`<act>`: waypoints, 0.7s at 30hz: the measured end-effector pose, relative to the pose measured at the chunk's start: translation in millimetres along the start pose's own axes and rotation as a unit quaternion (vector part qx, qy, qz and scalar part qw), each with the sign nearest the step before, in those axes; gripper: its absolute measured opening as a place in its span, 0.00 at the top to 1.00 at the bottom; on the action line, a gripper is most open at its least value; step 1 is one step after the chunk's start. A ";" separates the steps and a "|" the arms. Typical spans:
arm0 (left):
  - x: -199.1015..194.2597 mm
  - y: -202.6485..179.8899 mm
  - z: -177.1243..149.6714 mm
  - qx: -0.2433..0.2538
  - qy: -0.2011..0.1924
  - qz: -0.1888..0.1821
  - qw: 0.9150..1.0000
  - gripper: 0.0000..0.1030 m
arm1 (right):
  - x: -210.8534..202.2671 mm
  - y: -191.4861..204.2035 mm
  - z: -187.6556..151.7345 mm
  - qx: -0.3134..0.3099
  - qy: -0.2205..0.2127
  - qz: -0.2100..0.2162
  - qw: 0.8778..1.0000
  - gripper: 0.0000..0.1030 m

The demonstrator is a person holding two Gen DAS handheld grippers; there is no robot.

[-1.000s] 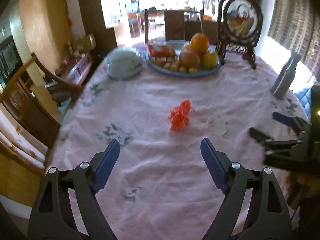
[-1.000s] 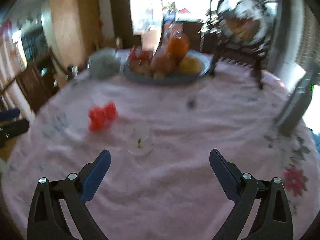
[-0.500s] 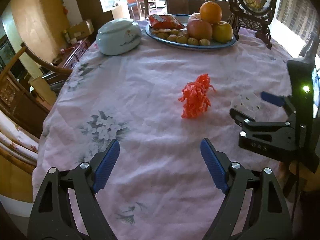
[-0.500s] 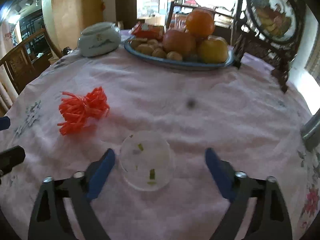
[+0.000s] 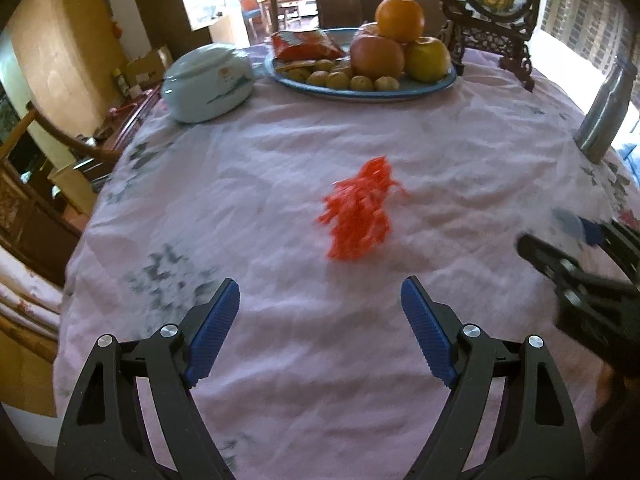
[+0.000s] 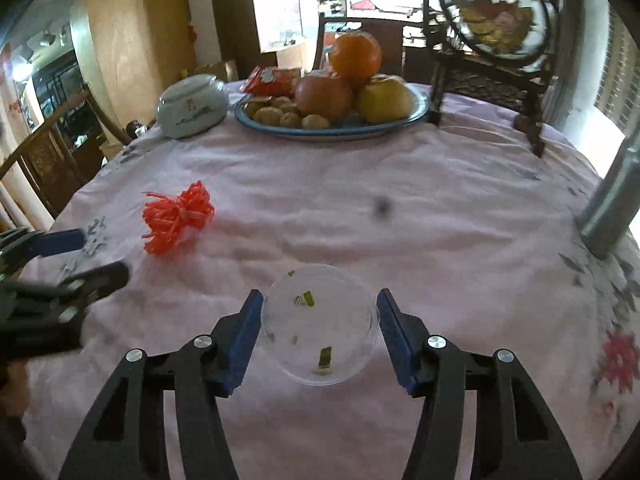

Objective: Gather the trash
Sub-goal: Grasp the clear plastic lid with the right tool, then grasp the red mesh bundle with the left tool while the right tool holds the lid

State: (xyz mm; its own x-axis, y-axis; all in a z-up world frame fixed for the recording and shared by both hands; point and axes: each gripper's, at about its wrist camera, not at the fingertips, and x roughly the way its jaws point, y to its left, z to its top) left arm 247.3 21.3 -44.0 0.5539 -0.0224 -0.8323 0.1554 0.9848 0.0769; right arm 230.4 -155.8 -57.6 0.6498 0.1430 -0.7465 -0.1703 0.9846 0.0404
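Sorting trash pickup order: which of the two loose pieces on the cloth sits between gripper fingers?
The clear plastic cup, flanked by the right hand-held gripper; the red frilly scrap lies apart.
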 end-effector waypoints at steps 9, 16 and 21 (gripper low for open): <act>47.4 -5.7 35.0 -0.031 0.026 -0.014 0.999 0.32 | -21.5 -25.7 -13.3 0.040 -0.016 0.034 0.998 0.44; 65.3 -12.6 41.5 -0.023 0.046 -0.006 0.999 0.76 | -26.4 -23.7 -14.7 0.035 -0.018 0.055 0.998 0.44; 43.1 -13.8 39.0 -0.023 0.032 -0.005 0.999 0.80 | -31.8 -21.7 -15.2 0.033 -0.023 0.059 0.997 0.44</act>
State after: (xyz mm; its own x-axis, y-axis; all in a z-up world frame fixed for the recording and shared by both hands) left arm 300.9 0.1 -59.6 0.4996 -0.0230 -0.8660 0.1217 0.9916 0.0439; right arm 202.2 -183.2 -44.8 0.6622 0.2611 -0.7024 -0.2000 0.9649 0.1701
